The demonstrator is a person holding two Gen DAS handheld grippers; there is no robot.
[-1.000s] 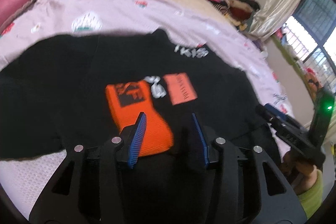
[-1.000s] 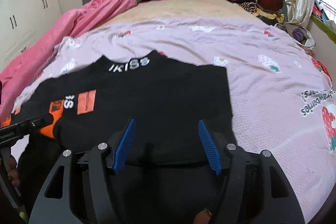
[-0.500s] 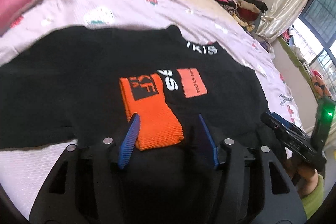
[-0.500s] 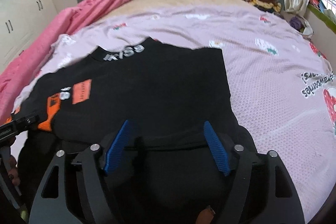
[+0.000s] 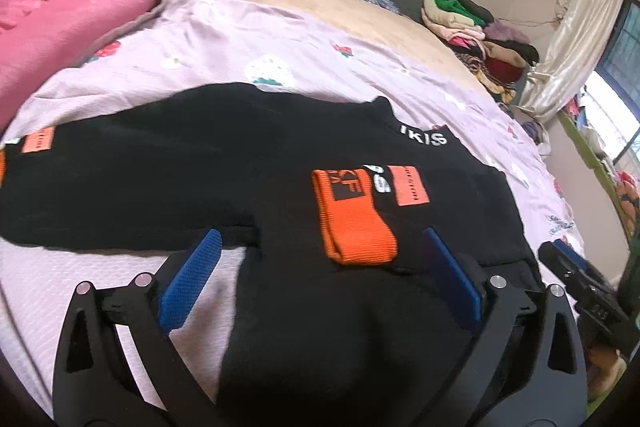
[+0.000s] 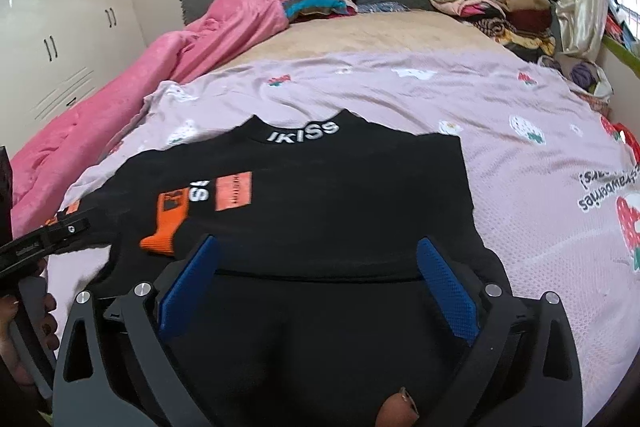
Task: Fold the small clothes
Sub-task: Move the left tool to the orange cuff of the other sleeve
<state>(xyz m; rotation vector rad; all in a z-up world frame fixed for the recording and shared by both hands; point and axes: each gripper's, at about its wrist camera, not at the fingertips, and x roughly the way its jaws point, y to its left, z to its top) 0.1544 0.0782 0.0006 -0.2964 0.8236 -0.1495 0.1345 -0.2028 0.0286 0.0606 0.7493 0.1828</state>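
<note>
Lilac bedding with strawberry prints (image 6: 520, 187) covers the near part of a bed, with a pink blanket (image 6: 132, 99) bunched along one side and folded clothes (image 6: 500, 7) stacked by the far corner near a curtain. On the bedding lies a black top (image 6: 340, 203) with white lettering at its collar; one sleeve is folded across the body so its orange cuff (image 5: 352, 223) rests on the black cloth, while the other sleeve stretches out sideways. Both the left gripper (image 5: 320, 267) and the right gripper (image 6: 316, 271) hover over the near hem, jaws opening wide, the pads pressing on nothing; the cloth lies below, between them
</note>
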